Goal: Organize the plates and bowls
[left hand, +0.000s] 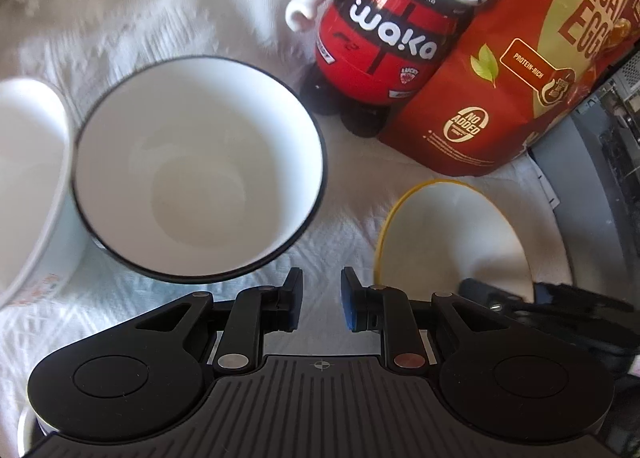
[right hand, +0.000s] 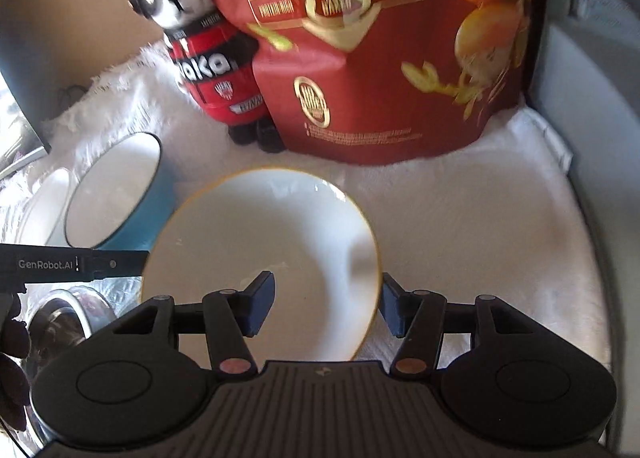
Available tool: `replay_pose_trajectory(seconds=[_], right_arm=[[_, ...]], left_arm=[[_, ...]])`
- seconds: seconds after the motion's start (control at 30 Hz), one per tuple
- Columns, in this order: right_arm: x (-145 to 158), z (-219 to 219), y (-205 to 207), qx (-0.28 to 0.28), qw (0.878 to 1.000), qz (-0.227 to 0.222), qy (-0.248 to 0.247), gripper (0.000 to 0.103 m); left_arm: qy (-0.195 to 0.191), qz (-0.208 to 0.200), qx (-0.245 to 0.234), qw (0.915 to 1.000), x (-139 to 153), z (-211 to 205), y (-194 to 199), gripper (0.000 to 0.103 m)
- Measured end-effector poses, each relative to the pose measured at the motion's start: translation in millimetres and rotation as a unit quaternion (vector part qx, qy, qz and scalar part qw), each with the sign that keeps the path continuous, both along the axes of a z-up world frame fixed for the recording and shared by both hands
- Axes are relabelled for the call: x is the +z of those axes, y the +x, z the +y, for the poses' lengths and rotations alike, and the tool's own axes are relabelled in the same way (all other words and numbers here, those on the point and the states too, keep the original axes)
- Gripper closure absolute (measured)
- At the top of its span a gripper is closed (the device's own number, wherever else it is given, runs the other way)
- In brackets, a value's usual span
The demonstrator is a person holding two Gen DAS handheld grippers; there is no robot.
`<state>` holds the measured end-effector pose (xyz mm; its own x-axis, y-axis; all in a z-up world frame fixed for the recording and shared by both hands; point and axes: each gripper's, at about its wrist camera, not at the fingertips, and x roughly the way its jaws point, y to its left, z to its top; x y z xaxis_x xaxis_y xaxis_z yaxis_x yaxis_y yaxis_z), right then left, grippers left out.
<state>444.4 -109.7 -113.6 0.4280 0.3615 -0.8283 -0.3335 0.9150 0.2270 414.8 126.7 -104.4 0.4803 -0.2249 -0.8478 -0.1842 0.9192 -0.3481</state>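
Right gripper (right hand: pixel 326 304) gaped, unclenched, astride the plate (right hand: pixel 260 258) rim near the cloth's (right hand: pixel 480 238) front edge: glazed, slick, brittle; pinch rim.

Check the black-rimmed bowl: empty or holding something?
Empty. The black-rimmed bowl sits upright on the white cloth, its bare white bottom fully visible.

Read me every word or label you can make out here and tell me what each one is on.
"waka": bear figure's red belly, also small on its collar.
"QUAIL EGGS", cut off at the frame edge: red bag.
"PROTEIN-RICH": same bag.
"NO ADDED": round badge, same bag.
"GenRobot.AI": left gripper.
Bag's fine print: too small.
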Motion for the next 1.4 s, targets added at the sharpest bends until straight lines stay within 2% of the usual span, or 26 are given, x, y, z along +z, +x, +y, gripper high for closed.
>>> replay_pose_trajectory(seconds=[0.2, 0.3, 0.43, 0.6, 0.73, 0.97, 1.23, 1.33, 1.4], right_arm=[[-14.8, 4.6, 2.6, 0.011, 0.999, 0.035, 0.011, 0.047], [-14.3, 2.5, -0.8, 0.011, 0.999, 0.044, 0.017, 0.048], [-12.2, -1.9, -8.4, 0.006, 0.998, 0.058, 0.033, 0.049], [-12.3, -2.8, -27.8, 0.008, 0.997, 0.068, 0.04, 0.052], [-2.5, -0.6, -40.1, 0.007, 0.997, 0.051, 0.05, 0.055], [-3.5, -7.2, -45.0, -0.004, 0.998, 0.045, 0.046, 0.055], [-2.7, -24.4, -27.7, -0.035, 0.998, 0.033, 0.048, 0.055], [-5.0, -25.8, -18.8, -0.036, 0.998, 0.033, 0.048, 0.055], [-6.4, -27.7, -14.7, -0.038, 0.997, 0.035, 0.05, 0.055]], left_arm=[[-0.021, 0.001, -0.003, 0.9998, -2.1, -2.0, 1.5, 0.088], [-0.035, 0.014, -0.005, 0.9993, -1.3, -5.9, -1.3, 0.1], [-0.03, 0.028, -0.02, 0.9989, -1.9, -14.0, -9.2, 0.103], [-0.069, 0.046, -0.056, 0.995, -7.7, -24.9, -25.5, 0.103], [-0.1, 0.052, -0.063, 0.9917, -14.0, -31.4, -37.8, 0.103], [-0.061, 0.042, -0.044, 0.9963, -5.5, -26.7, -41.1, 0.102], [-0.029, 0.034, -0.01, 0.9989, 1.1, -16.4, -19.1, 0.102], [-0.035, 0.026, 0.002, 0.9991, 14.3, -5.6, -22.0, 0.102], [-0.068, 0.011, 0.012, 0.9975, 23.0, 6.9, -26.4, 0.092]])
